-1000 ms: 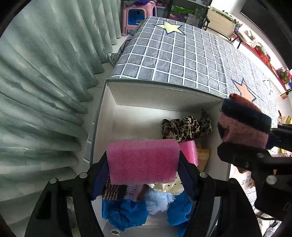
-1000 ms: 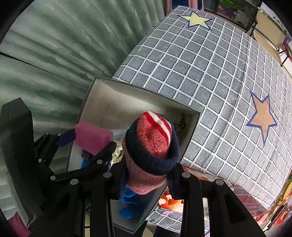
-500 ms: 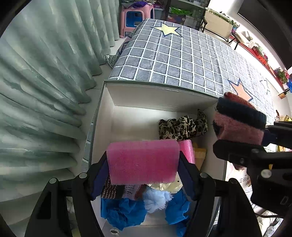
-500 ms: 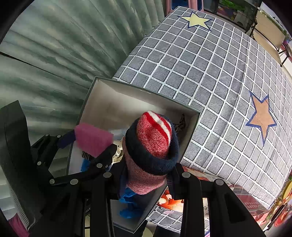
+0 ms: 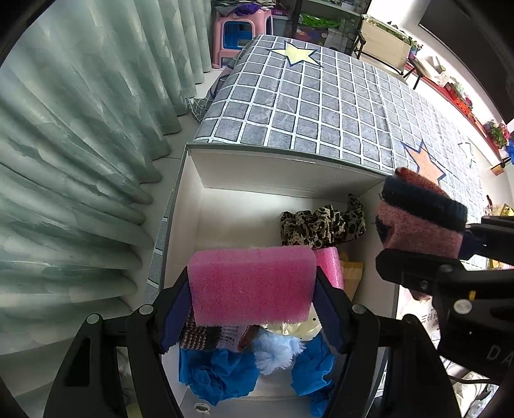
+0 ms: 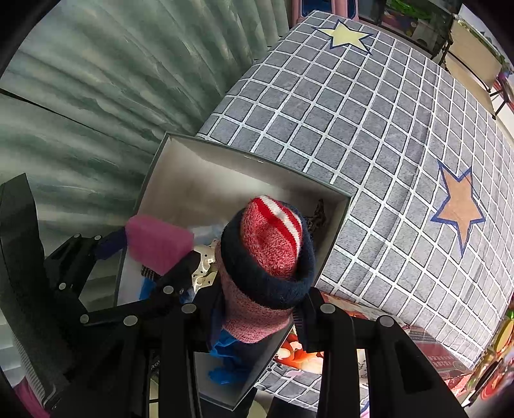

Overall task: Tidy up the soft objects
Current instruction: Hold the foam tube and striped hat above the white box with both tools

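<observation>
My left gripper (image 5: 252, 289) is shut on a pink sponge (image 5: 252, 284) and holds it above the near half of a white open box (image 5: 257, 167). My right gripper (image 6: 258, 299) is shut on a rolled pink, navy and red striped sock (image 6: 268, 257); it hangs over the box's right wall (image 6: 334, 231). The sock also shows in the left wrist view (image 5: 420, 218), and the sponge in the right wrist view (image 6: 157, 242). Inside the box lie a leopard-print scrunchie (image 5: 321, 225), blue crumpled material (image 5: 221, 376), a pale blue pompom (image 5: 276, 352), a knitted piece (image 5: 208, 336) and a cream cloth (image 5: 295, 328).
The box sits at the edge of a grey grid-patterned mat with stars (image 5: 321, 106). Green curtains (image 5: 80, 144) hang close on the left. A pink stool (image 5: 241, 29) and shelves stand at the far end. Colourful printed packaging (image 6: 353, 340) lies to the right of the box.
Both grippers have edged slightly forward over the box. Their holds on the sponge and the sock are unchanged.
</observation>
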Tool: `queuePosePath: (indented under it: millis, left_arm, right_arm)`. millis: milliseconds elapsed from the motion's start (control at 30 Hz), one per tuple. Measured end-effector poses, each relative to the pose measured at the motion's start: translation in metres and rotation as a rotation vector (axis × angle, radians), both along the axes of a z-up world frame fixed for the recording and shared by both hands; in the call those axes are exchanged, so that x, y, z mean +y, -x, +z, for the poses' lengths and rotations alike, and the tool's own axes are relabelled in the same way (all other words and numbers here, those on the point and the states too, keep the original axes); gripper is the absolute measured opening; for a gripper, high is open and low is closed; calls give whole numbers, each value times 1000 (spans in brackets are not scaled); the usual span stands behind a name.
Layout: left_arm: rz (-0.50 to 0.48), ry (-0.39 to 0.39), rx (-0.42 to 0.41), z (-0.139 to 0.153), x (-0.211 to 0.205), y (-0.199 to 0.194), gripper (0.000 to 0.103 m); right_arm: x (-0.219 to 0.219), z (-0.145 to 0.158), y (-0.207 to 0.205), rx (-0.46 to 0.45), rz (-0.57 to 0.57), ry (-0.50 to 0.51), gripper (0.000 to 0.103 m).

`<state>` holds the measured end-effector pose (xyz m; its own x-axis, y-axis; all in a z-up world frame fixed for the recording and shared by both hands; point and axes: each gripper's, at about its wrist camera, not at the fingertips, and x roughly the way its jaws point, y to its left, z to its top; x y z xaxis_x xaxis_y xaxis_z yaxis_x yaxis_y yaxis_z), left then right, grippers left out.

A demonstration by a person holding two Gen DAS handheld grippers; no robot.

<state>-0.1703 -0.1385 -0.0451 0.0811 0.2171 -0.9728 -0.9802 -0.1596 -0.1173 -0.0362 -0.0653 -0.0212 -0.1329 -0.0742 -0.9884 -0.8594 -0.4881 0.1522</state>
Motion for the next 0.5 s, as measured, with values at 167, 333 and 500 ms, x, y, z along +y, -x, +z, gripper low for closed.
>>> queuePosePath:
  millis: [167,333,500]
  left_arm:
    - [-5,-4,4,2,-1,-2,74]
    - [-4,-5,5,2,-1,-2,74]
    - [-7,-5,8,3,-1,-2,74]
  right_arm:
    - [0,0,0,-1,-1,-1,37]
    - [-1,1,0,-1,-3,-3,37]
    - [-2,2,-2,0,-8,-7,37]
